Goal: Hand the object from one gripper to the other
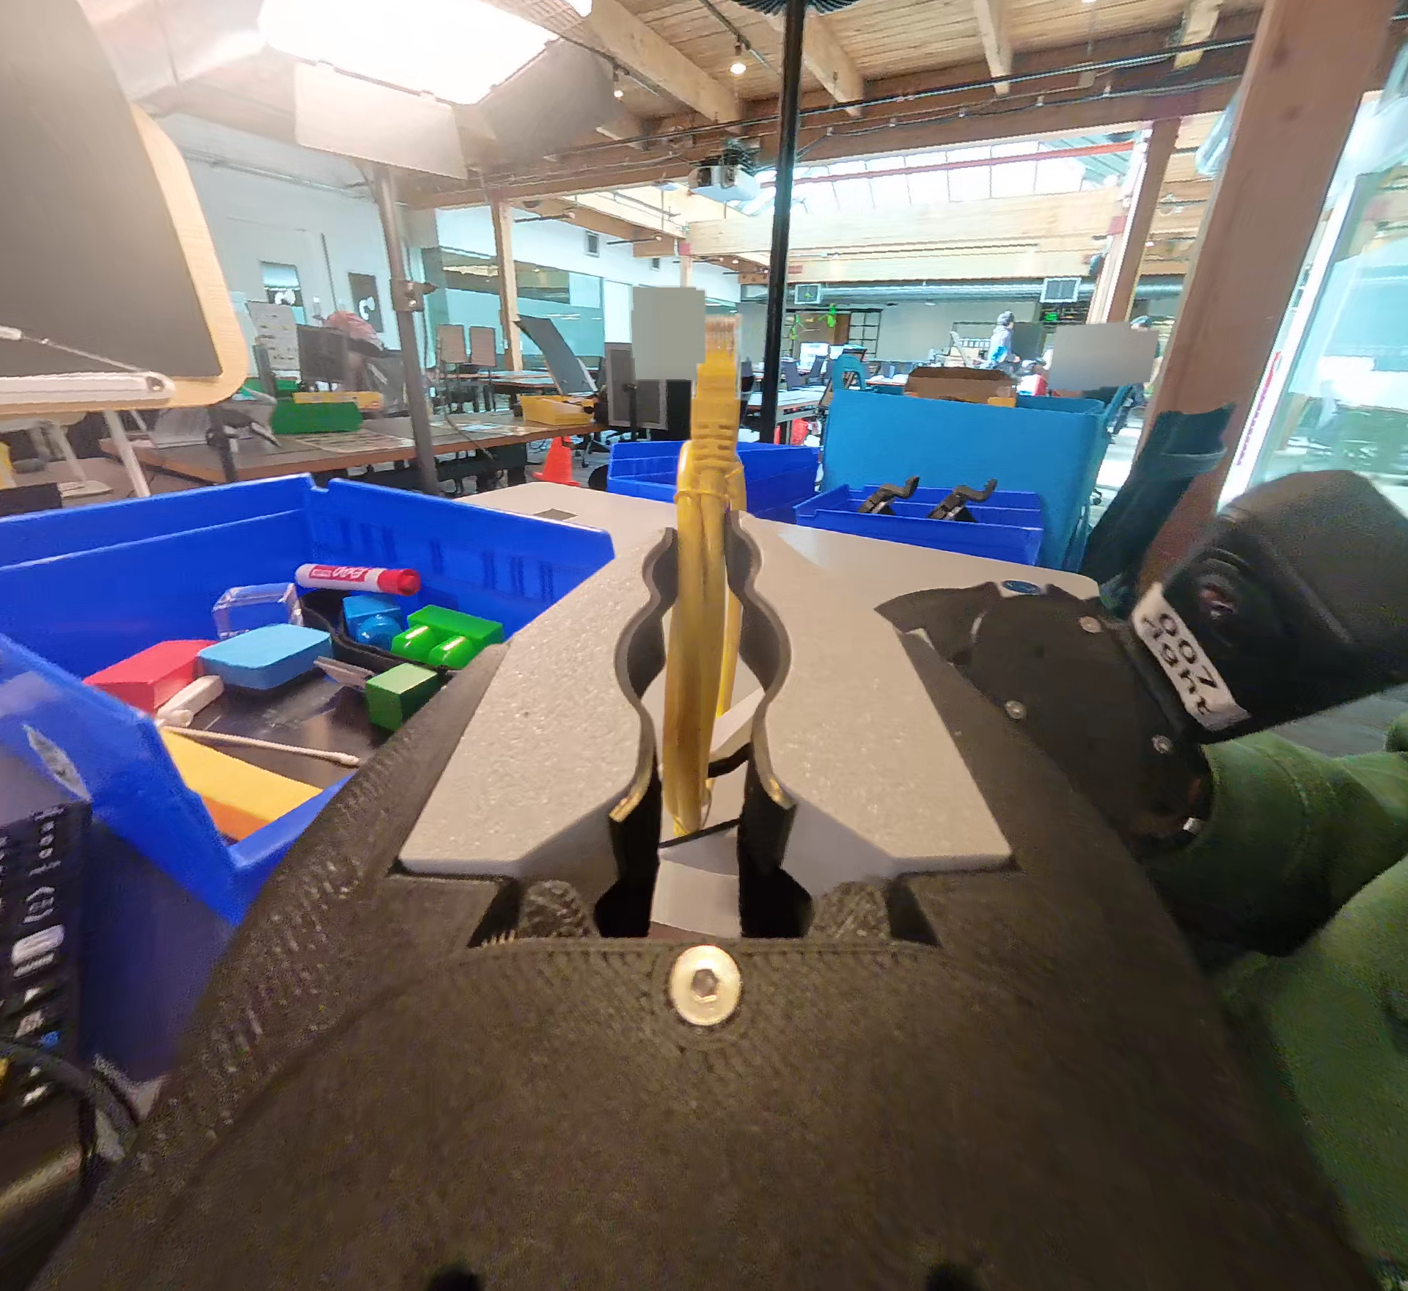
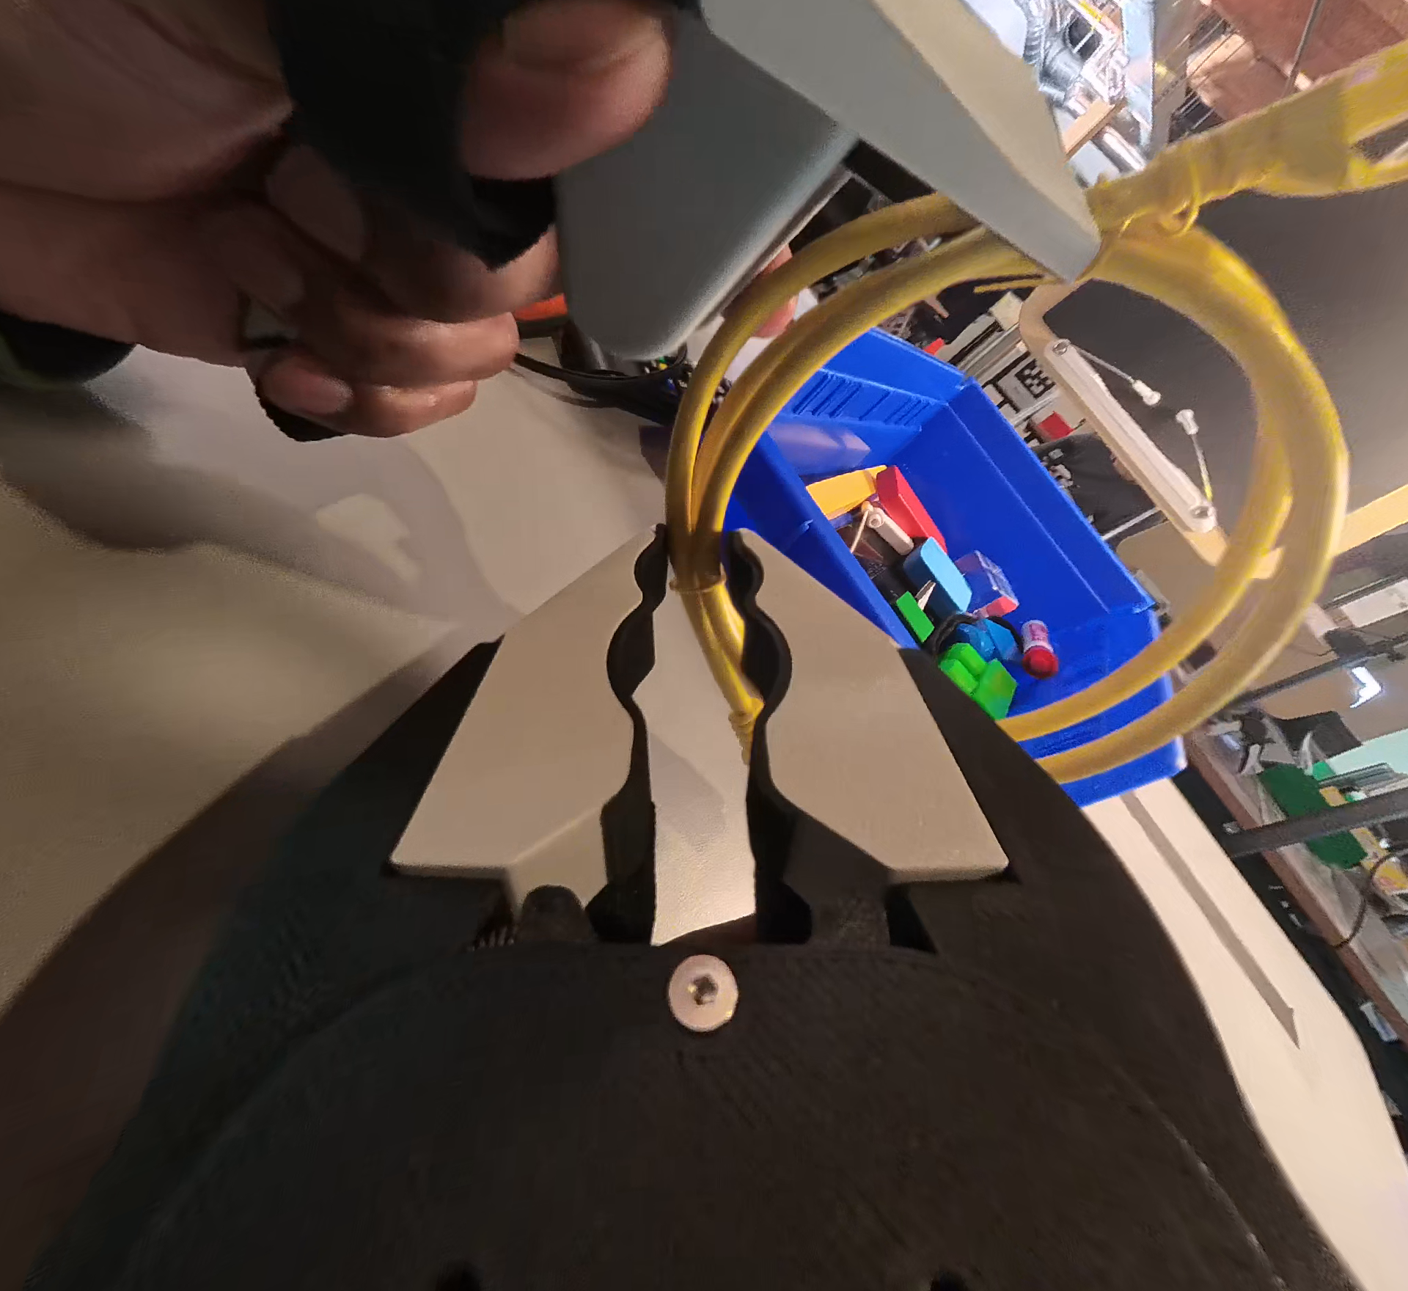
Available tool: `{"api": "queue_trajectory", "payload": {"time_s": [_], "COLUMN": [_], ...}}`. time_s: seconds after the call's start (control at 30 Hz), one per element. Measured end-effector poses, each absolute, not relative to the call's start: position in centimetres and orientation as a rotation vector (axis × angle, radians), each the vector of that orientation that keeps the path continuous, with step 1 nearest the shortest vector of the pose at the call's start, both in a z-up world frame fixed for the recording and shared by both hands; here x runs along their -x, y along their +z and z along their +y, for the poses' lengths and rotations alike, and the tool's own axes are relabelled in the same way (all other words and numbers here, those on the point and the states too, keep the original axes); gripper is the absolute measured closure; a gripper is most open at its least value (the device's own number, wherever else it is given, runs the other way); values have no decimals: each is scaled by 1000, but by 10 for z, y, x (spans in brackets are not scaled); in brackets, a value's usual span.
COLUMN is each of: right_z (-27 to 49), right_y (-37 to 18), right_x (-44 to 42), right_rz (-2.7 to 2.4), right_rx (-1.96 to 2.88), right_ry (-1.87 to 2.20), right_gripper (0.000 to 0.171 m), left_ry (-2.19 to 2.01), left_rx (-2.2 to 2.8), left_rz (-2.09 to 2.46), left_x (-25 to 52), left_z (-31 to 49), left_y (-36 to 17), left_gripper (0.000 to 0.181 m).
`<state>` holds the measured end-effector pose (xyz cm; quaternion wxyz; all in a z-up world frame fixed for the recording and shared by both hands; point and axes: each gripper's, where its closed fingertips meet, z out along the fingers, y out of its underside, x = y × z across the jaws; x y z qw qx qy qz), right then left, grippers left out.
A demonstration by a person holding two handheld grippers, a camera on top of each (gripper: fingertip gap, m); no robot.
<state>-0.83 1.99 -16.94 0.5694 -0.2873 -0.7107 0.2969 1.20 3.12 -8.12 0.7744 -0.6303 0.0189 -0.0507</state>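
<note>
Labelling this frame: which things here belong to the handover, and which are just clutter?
In the job:
- yellow cable coil
- left gripper, shut on the coil
- right gripper, coil between its fingers, grip unclear

Lying about:
- blue bin
- red marker and green blocks inside it
- other blue bins behind

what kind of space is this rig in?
Looks like an open-plan workshop or lab office. Exposed wood-beam ceiling, rows of desks with monitors in the background, and a blue parts bin of assorted small objects beside the grey work table. A studio light panel hangs overhead.
</note>
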Motion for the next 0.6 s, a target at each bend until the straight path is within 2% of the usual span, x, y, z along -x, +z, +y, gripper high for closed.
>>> {"api": "queue_trajectory", "payload": {"time_s": [0.07, 0.17, 0.2, 0.27, 0.47, 0.6], "right_z": [18, 18, 19, 19, 17, 19], "right_y": [-167, -167, -168, -171, -151, -138], "right_x": [8, 9, 9, 10, 4, 0], "right_rz": [-1657, -1645, -1644, -1650, -1578, -1521], "right_rx": [638, 591, 579, 569, 601, 622], "right_ry": [667, 595, 570, 545, 686, 775], "right_gripper": [145, 142, 143, 156, 159, 160], "left_ry": [-130, -180, -194, -238, -445, -375], "left_rx": [1377, 1377, 1374, 1365, 1275, 1288], "left_rz": [7, -4, 1, 7, 48, 76], "left_x": [-7, -8, -10, -13, -29, -31], "left_z": [32, 32, 32, 32, 24, 26], "left_y": [-84, -84, -84, -83, -70, -71], "left_gripper": [170, 170, 170, 170, 167, 155]}}
